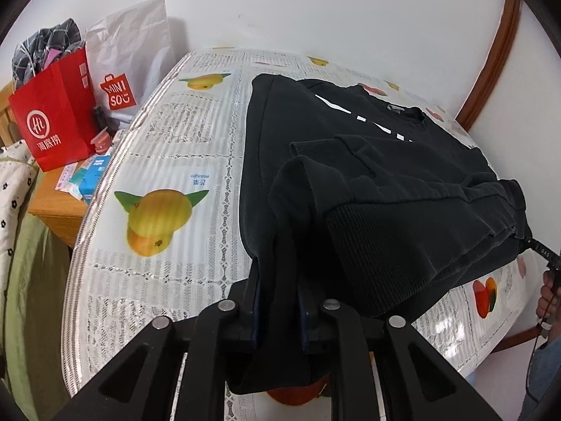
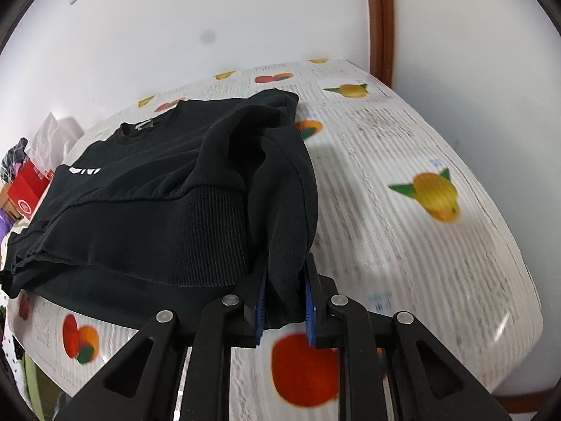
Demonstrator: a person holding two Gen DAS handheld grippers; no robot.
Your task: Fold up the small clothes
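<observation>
At 9 to 10 o'clock in the left wrist view, off the table's left edge, a red paper shopping bag with a white logo [image 1: 56, 119] stands on a low wooden side cabinet [image 1: 59, 203], stuffed with dark checked cloth; just right of it a white paper Miniso bag [image 1: 133, 59] leans on the wall. Small blue and white packets [image 1: 89, 175] lie at the red bag's foot, around 8 o'clock. Centre: table under a newspaper-print plastic cloth with orange and yellow fruit pictures [image 1: 168, 161].

The black cotton sweatshirt with white chest lettering [image 1: 371, 161] lies on the table from 12 to 3 o'clock, neck toward the far wall, ribbed hem end lifted off the cloth near the camera. The left gripper [image 1: 278, 315] at 6 o'clock has its jaws clamped on a bunch of the black fabric, which hangs down between the fingers. At 3 to 4 o'clock the other tool's tip meets the sweatshirt's far corner, a hand behind it.

In the right wrist view the same sweatshirt [image 2: 147, 189] fills 9 to 12 o'clock, the ribbed band facing the camera, layers stacked. The right gripper [image 2: 284, 310] at 6 o'clock pinches a fold of the sweatshirt between its blue pads [image 2: 310, 315], jaws closed on the cloth. The right part of the tablecloth [image 2: 420, 245] is motion-blurred. At 1 o'clock a brown wooden frame [image 2: 380, 17] runs up the white wall.
</observation>
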